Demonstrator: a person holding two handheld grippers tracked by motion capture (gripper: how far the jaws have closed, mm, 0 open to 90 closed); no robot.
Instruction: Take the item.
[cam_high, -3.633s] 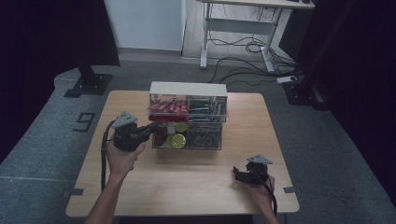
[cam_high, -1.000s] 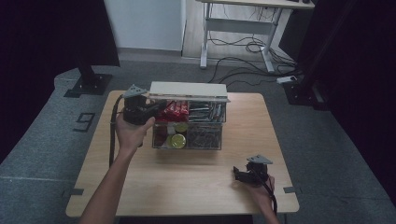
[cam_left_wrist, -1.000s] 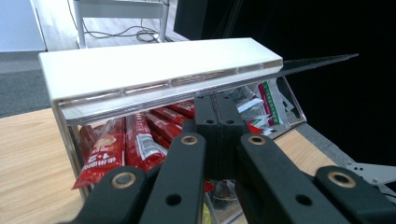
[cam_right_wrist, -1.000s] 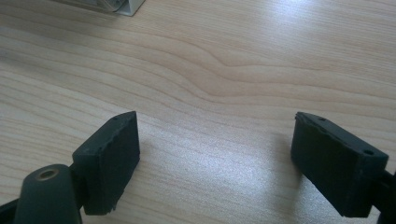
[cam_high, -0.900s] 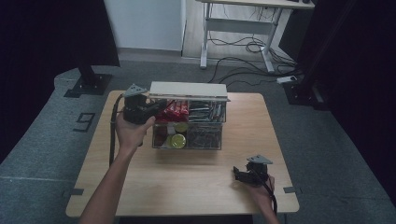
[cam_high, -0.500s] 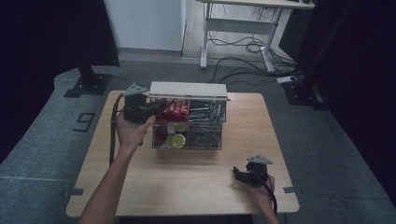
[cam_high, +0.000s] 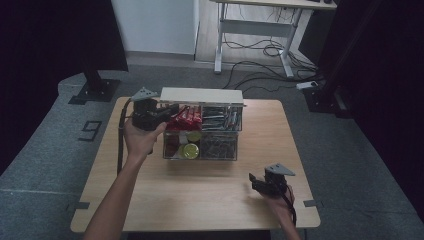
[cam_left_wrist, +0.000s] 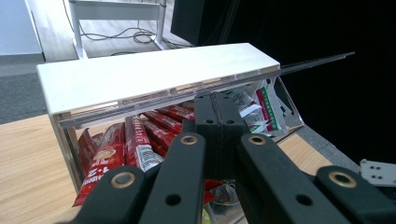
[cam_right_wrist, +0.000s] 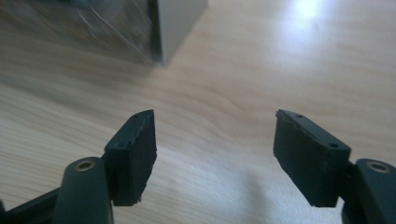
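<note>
A clear organiser box (cam_high: 220, 150) with a white lid (cam_high: 202, 95) stands at the table's far middle. Red packets (cam_high: 184, 116) fill its upper left compartment, also seen as red packets (cam_left_wrist: 140, 144) close up. My left gripper (cam_high: 167, 111) is shut, its tips (cam_left_wrist: 215, 100) at the box's upper left opening, just under a raised clear flap (cam_left_wrist: 299, 65); I see nothing between the jaws. My right gripper (cam_high: 254, 180) rests at the table's front right, open; its jaws (cam_right_wrist: 215, 140) have just been closing, with only bare wood between them.
The box's lower compartments hold a yellow round item (cam_high: 190, 150) and dark metal pieces (cam_high: 217, 146). A box corner (cam_right_wrist: 177, 23) lies beyond the right gripper. Bare table (cam_high: 200, 200) spreads in front of the box. A desk frame and cables (cam_high: 260, 45) stand behind.
My left gripper went from the box's lower front left up to its upper left opening, then held still over the last second. The right hand has stayed in place.
</note>
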